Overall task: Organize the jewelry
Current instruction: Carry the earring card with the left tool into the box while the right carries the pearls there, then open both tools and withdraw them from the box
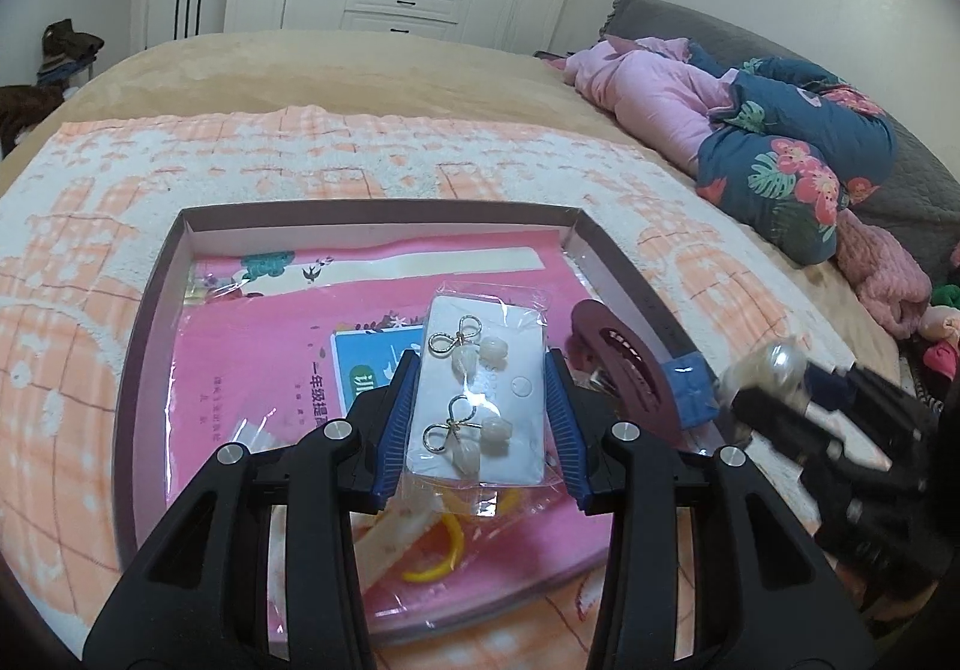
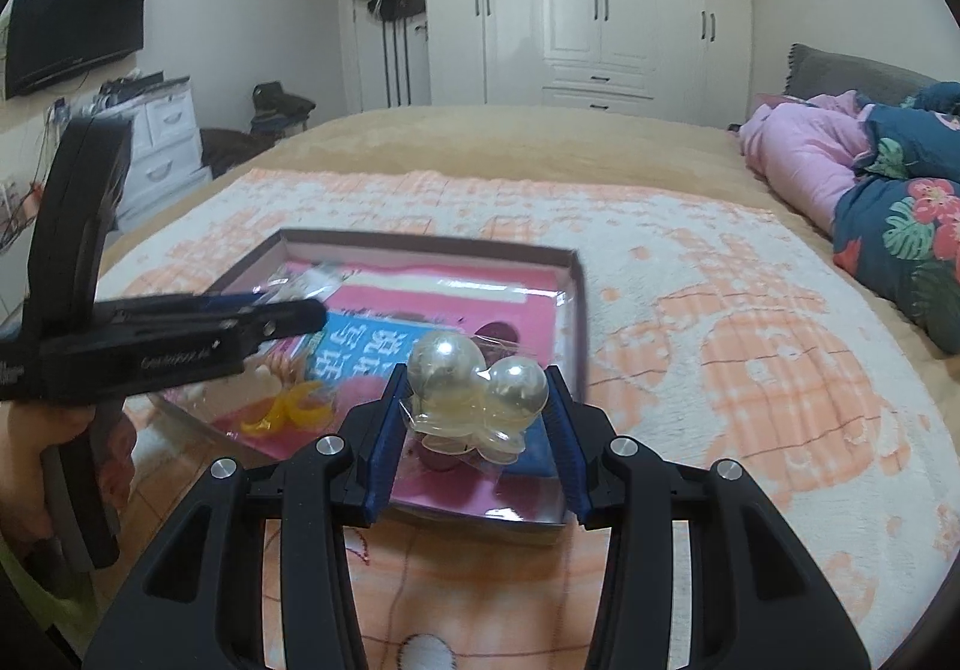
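Note:
My left gripper (image 1: pixel 480 388) is shut on a white earring card (image 1: pixel 480 400) in a clear sleeve, with two gold bow earrings and pale beads on it. It hangs over a shallow brown-rimmed box (image 1: pixel 150 310) lined with a pink sheet. My right gripper (image 2: pixel 477 400) is shut on a clear packet with two big pearl balls (image 2: pixel 474 376), above the box's near right corner (image 2: pixel 579 310). In the left wrist view the right gripper (image 1: pixel 774 376) shows at the right with the pearl. The left gripper (image 2: pixel 300 310) reaches in from the left in the right wrist view.
In the box lie a dark red hair claw (image 1: pixel 624 358), a blue item (image 1: pixel 690 388) and yellow rings (image 1: pixel 444 550). The box rests on an orange and white blanket (image 2: pixel 750 370) on a bed. Pink and floral bedding (image 1: pixel 750 129) is heaped at the right. White wardrobes (image 2: pixel 600 9) stand behind.

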The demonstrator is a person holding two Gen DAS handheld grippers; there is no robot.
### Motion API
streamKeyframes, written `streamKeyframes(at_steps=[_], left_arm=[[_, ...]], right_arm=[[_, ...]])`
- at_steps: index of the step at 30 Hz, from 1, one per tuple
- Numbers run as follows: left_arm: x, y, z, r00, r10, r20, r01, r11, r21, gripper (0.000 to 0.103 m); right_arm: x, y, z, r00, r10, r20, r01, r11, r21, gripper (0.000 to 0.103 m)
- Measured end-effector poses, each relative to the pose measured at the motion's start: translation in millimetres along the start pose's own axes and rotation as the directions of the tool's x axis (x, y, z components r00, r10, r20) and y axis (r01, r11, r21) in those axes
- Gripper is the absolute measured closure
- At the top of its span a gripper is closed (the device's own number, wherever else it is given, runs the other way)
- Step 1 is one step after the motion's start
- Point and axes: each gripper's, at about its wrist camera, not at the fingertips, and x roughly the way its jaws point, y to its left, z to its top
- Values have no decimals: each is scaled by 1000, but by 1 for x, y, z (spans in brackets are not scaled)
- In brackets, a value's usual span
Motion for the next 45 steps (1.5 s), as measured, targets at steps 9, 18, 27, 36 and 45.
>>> streamKeyframes(at_steps=[9,18,27,36,45], left_arm=[[7,6,3,1000,11,-7,-11,1000,-6,70],[7,10,1,1000,22,-14,-22,1000,-14,69],[-20,6,-5,999,27,39,-27,1000,-9,46],[-80,-4,-34,989,64,130,-64,998,-3,23],[-124,-6,-67,977,107,186,-105,994,-17,11]], right_arm=[[24,30,-8,997,54,-52,-56,997,-46,61],[31,42,-12,991,103,-86,-108,993,-52,56],[-7,28,-19,996,82,-18,-81,996,24,36],[-61,11,-32,994,9,110,-16,998,62,10],[-101,12,-42,976,-40,215,32,999,39,7]])
